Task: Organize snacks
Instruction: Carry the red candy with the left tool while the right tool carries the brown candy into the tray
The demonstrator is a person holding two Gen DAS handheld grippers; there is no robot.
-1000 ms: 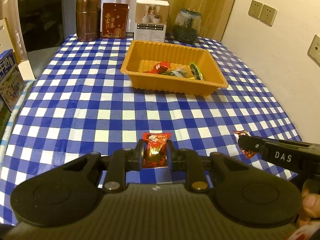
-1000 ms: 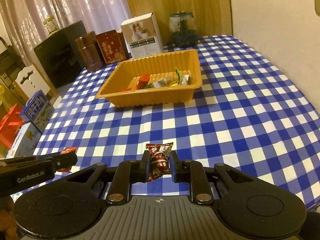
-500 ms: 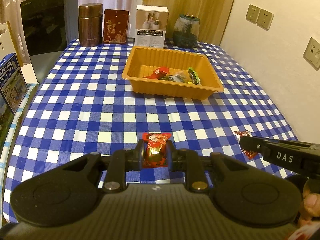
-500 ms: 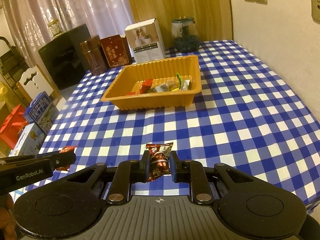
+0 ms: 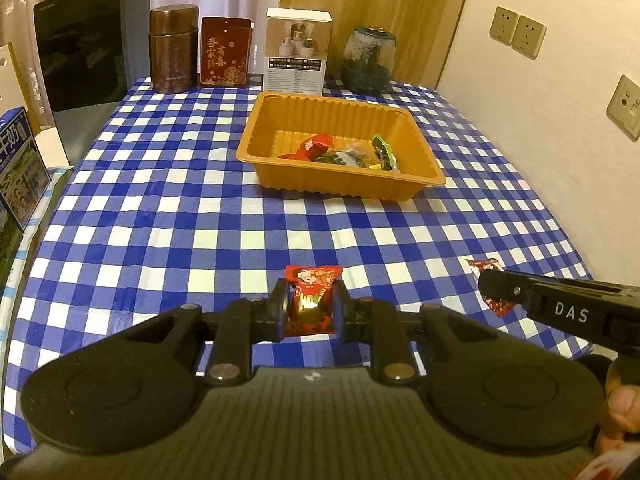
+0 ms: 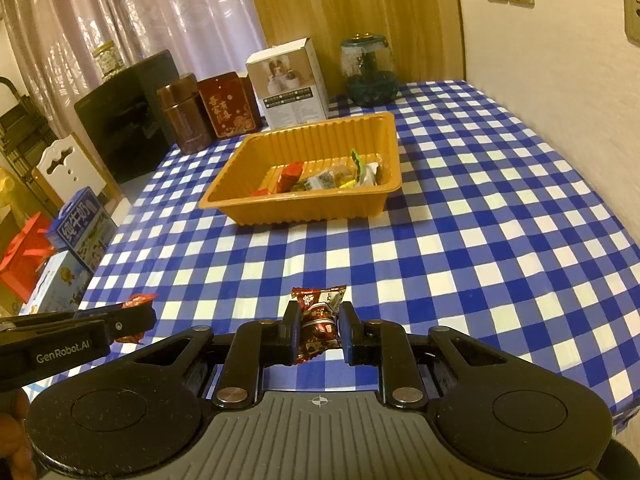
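My left gripper [image 5: 311, 307] is shut on a red snack packet [image 5: 312, 300], held above the near part of the checked table. My right gripper [image 6: 319, 330] is shut on a dark red snack packet [image 6: 318, 318], also held up near the table's front. Each gripper shows in the other's view: the right one [image 5: 486, 286] with its packet [image 5: 498, 304] at the right, the left one [image 6: 150, 316] with its packet [image 6: 138, 302] at the left. The orange tray [image 5: 280, 178], also in the right wrist view [image 6: 248, 208], sits mid-table and holds several wrapped snacks [image 5: 340, 154].
Along the far edge stand a brown canister [image 5: 174, 54], a red box [image 5: 226, 52], a white box [image 5: 298, 52] and a glass jar [image 5: 368, 60]. A black appliance [image 5: 84, 44] and milk cartons [image 6: 80, 228] are off the left side. A wall runs along the right.
Both grippers have risen and drawn back from the tray while keeping hold of their packets; the tray looks smaller and farther away.
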